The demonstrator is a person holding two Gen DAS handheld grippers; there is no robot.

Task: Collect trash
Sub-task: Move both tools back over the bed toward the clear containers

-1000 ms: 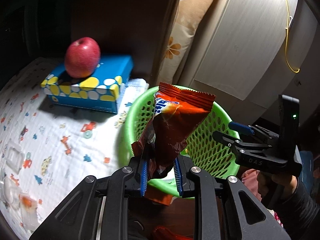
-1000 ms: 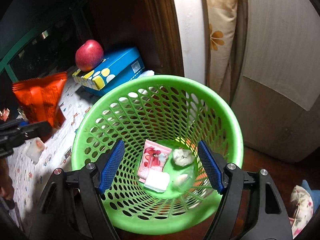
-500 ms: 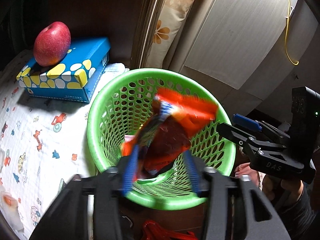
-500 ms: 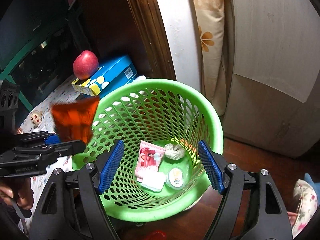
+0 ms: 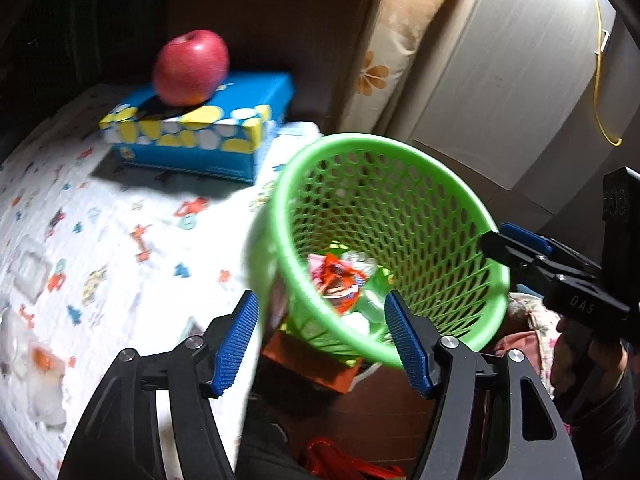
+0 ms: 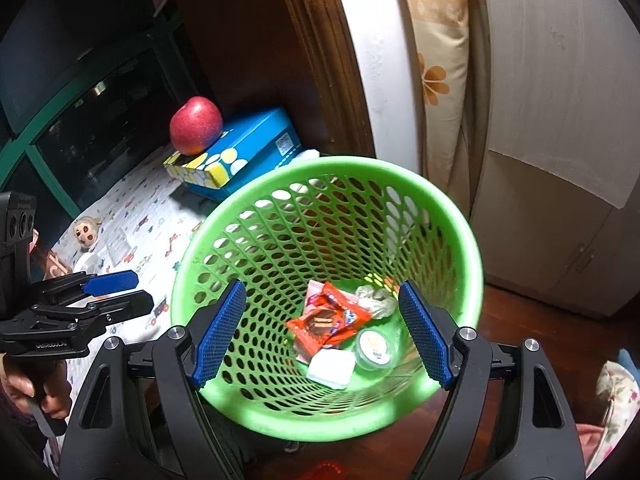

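A: Surroundings? 
B: Apple (image 6: pixel 195 125) on blue tissue box (image 6: pixel 240 151), patterned cloth (image 5: pixel 100 240) beside green basket (image 6: pixel 460 216); nothing blocking.
A: Trash? 
B: Crumpled orange wrapper (image 6: pixel 328 322) in basket bottom; left claw (image 5: pixel 320 336) jaws just opening, empty; right claw (image 6: pixel 322 334) wide, empty.

Dim room: wooden floor (image 6: pixel 532 320), perhaps cabinet doors (image 6: pixel 560 160).

The right gripper (image 5: pixel 520 246), seen from the left wrist, bears the raised letters "DAS" on its black body. The left gripper (image 6: pixel 120 294) carries a pale word on its side (too blurred to spell), and the blue tissue box (image 6: pixel 240 152) shows an unreadable code label.
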